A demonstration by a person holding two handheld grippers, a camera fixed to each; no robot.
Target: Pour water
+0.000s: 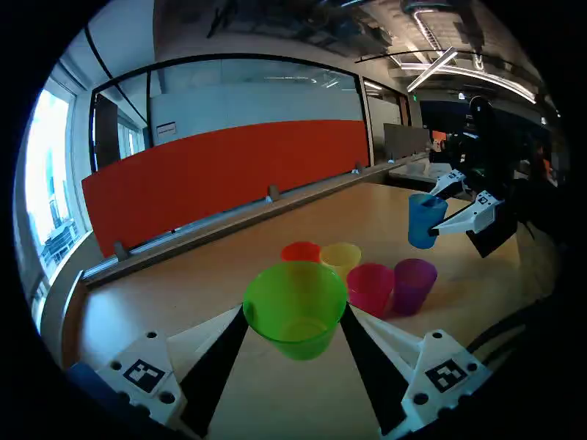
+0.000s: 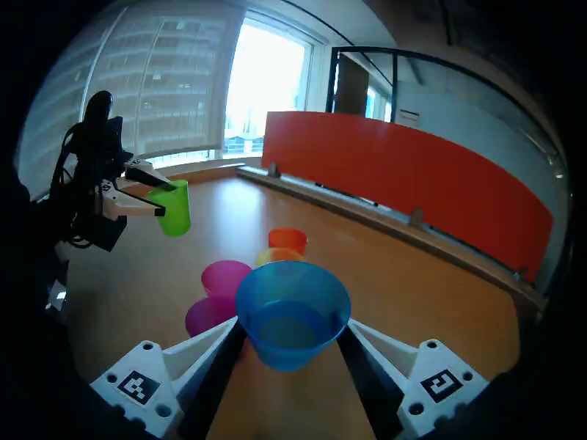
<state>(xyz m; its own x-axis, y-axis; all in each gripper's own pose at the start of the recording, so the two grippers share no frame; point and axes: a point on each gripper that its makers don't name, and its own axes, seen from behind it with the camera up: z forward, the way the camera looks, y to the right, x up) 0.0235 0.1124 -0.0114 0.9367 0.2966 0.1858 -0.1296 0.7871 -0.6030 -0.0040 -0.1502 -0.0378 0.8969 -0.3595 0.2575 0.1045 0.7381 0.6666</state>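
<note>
Green cup (image 1: 295, 299) clamped in L tool (image 1: 293, 312), blue cup (image 2: 292, 308) clamped in R tool (image 2: 292, 326), both upright over bench (image 1: 352, 213).

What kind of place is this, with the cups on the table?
Probably an open-plan office: a long wooden desk with an orange divider panel, glass partition walls behind it, and big windows onto buildings.
</note>
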